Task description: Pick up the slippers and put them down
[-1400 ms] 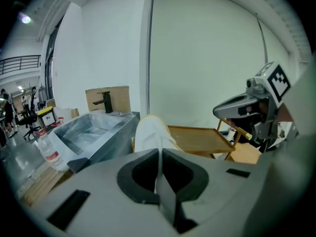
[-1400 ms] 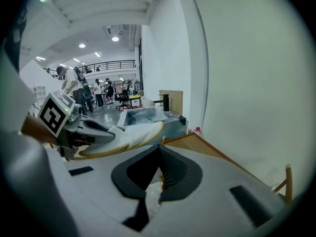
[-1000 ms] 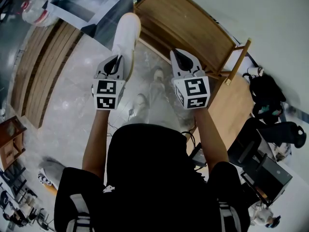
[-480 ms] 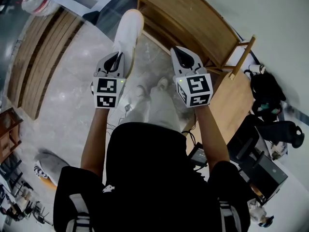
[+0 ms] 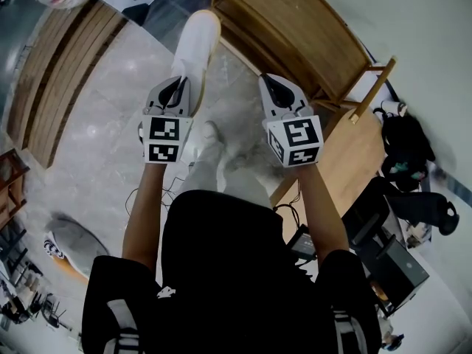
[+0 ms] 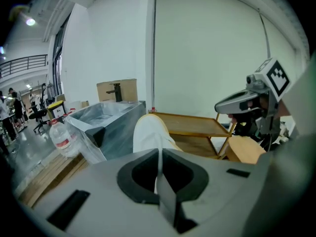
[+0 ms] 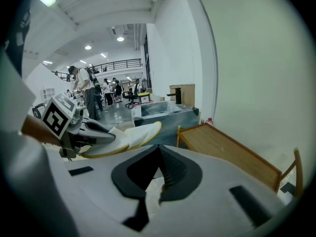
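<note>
While pinching a thin edge at the near end of a white slipper (image 5: pixel 196 44) with the left gripper (image 5: pixel 179 85), holds it out ahead, far end away from the body, up off the grey floor (image 5: pixel 110 124) and just left of a wooden shelf (image 5: pixel 295 28). From the left gripper view, shows those jaws pressed together on that edge, with the pale upper rising just beyond them. Carries the right gripper (image 5: pixel 270 81) alongside, apart from the slipper, jaws closed tip to tip with nothing between them. From the right gripper view, shows the slipper lying about level, tan sole rim underneath, pointing toward a grey tub (image 7: pixel 163 110) lined with clear plastic. Just left of that tub, a clear plastic bottle (image 6: pixel 60 138) with a red label
</note>
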Tool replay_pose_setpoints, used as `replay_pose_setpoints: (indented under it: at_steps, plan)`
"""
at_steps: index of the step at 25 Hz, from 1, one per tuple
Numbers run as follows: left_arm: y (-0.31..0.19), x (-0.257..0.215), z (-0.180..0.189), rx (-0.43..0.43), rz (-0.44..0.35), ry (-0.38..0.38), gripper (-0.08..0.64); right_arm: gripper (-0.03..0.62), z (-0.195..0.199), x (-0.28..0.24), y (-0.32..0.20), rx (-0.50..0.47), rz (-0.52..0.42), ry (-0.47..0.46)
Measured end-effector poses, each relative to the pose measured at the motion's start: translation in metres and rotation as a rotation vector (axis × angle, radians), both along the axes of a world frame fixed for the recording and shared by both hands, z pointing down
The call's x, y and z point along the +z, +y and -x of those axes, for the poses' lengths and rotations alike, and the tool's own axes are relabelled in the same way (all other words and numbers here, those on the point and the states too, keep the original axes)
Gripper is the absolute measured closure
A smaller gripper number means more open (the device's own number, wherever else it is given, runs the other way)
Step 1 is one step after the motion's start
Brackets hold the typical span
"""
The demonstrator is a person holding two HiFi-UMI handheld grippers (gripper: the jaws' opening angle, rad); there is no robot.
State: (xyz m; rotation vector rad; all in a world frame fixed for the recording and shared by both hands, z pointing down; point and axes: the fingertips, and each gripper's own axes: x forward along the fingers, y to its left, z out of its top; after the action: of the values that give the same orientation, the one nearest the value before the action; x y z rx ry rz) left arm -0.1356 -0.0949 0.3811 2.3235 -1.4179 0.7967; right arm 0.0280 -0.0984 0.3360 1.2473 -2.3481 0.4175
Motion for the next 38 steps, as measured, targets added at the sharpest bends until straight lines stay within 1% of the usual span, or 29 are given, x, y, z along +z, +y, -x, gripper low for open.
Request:
replay_pose_setpoints:
  at_steps: [5, 11, 18, 26, 30, 35, 38]
  plan:
    - [0.019, 0.028, -0.016, -0.014, 0.033, 0.004, 0.548, 0.594, -0.010, 0.015, 0.011, -0.019, 0.020, 0.002]
    - [0.032, 0.076, -0.012, -0.022, 0.056, -0.002, 0.548, 0.594, -0.012, 0.056, 0.021, -0.030, 0.054, 0.007]
    - [0.033, 0.147, 0.000, -0.010, 0.070, -0.020, 0.548, 0.594, 0.004, 0.129, 0.024, -0.090, 0.080, 0.021]
    - [0.045, 0.246, 0.003, 0.010, 0.091, -0.042, 0.548, 0.594, 0.014, 0.235, 0.030, -0.085, 0.126, -0.010]
    - [0.045, 0.291, 0.007, -0.001, 0.095, -0.030, 0.548, 0.594, 0.018, 0.277, 0.030, -0.112, 0.125, 0.010]
    - [0.043, 0.355, 0.016, -0.019, 0.114, -0.030, 0.548, 0.594, 0.021, 0.333, 0.028, -0.108, 0.137, 0.007]
    - [0.039, 0.386, 0.019, -0.027, 0.103, -0.030, 0.548, 0.594, 0.025, 0.367, 0.028, -0.111, 0.140, 0.005]
